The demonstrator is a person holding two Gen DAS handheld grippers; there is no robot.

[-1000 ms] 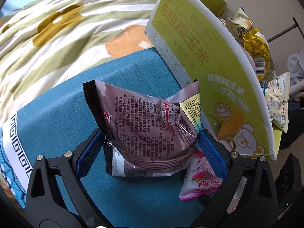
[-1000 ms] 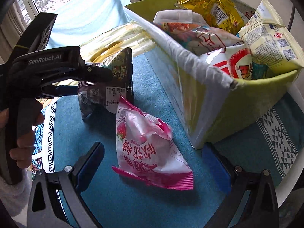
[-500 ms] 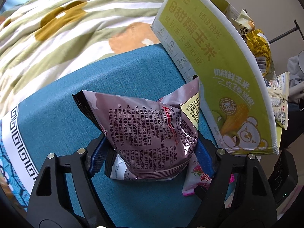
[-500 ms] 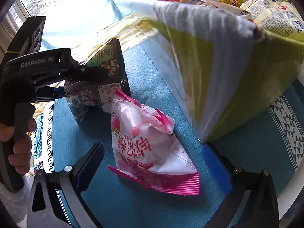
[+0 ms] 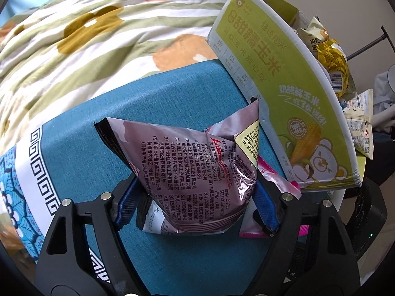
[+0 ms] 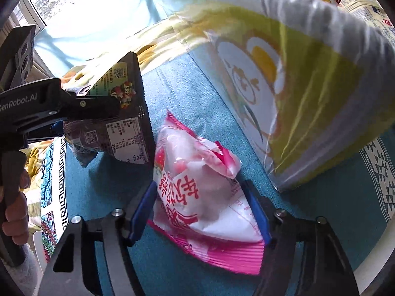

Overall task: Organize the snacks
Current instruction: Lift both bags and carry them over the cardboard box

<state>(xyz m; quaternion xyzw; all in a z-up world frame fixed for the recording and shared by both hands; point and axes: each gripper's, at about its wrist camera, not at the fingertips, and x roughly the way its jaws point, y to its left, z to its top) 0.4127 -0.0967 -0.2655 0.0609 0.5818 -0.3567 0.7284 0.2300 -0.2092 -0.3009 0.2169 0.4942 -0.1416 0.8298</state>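
The left gripper [image 5: 195, 197] is clamped on a brown foil snack bag [image 5: 195, 157], its blue pads pressing the lower half from both sides so the foil buckles between them. The bag stands nearly upright, long axis running up and away from the pads, top corner reaching toward the yellow-green cardboard box [image 5: 284, 93], which lies just to the right and already holds several packets. In the right wrist view this bag appears to hang a little above the blue tablecloth [image 6: 187, 93], a shadow beneath it.

The right gripper [image 6: 202, 209] has its pads against both flanks of a pink strawberry snack bag [image 6: 197, 192], which lies on the cloth with its crimped pink hem toward the camera and its long axis pointing forward and slightly left. The pads appear to touch the wrapper, so the grip looks closed on it, though how firmly cannot be judged.

The box stands to the right of both bags, and the right gripper is the nearer to its corner. Both loads would likely have to rise over the white rim.

The box face is badly blurred in the right view, and its interior is mostly cut off. In the left view the pink bag is largely hidden behind the brown one.
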